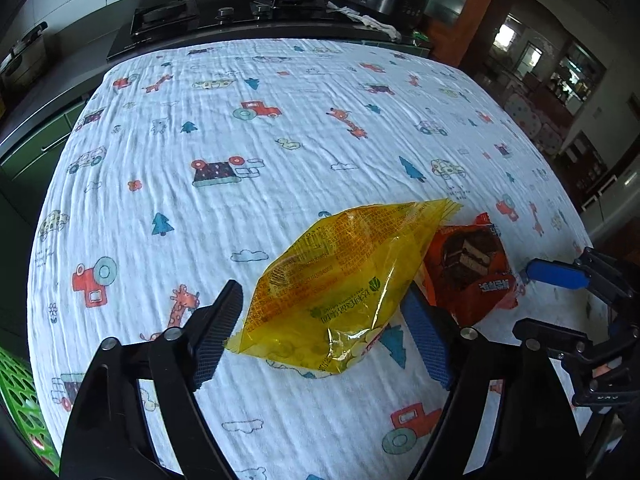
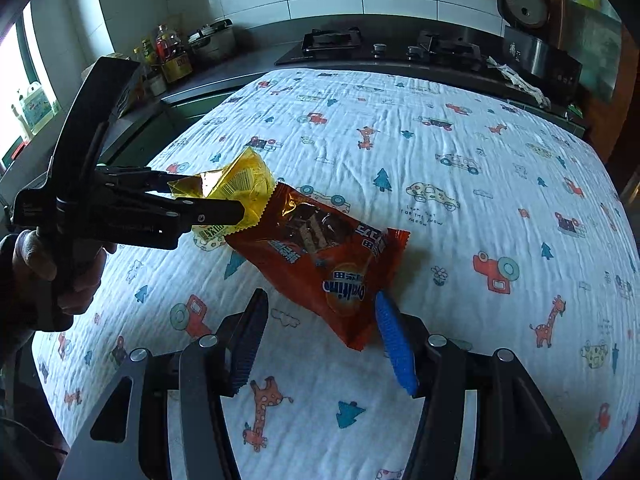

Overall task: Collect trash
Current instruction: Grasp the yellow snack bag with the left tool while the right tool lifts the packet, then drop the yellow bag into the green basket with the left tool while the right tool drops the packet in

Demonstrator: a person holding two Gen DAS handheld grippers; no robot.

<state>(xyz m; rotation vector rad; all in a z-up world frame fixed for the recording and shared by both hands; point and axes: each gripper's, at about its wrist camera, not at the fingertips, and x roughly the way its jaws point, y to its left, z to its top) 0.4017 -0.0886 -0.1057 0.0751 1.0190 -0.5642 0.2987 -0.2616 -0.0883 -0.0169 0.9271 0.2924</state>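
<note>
A yellow see-through wrapper (image 1: 340, 280) lies on the patterned cloth with its near end between the spread fingers of my left gripper (image 1: 324, 332), which is open. An orange Ovaltine wrapper (image 1: 468, 272) lies beside it to the right, its far end tucked under the yellow one. In the right wrist view the orange wrapper (image 2: 320, 256) has its near end between the fingers of my right gripper (image 2: 324, 340), which is open. There the left gripper (image 2: 216, 196) reaches in from the left around the yellow wrapper (image 2: 240, 184). The right gripper (image 1: 552, 300) also shows in the left wrist view.
The white cloth (image 1: 280, 140) with printed cars and giraffes covers the table. A green mesh basket (image 1: 20, 400) sits at the near left edge. A dark counter with a gas hob (image 1: 224, 16) runs behind the table, with a rice cooker (image 2: 528, 32) and bottles (image 2: 168, 56).
</note>
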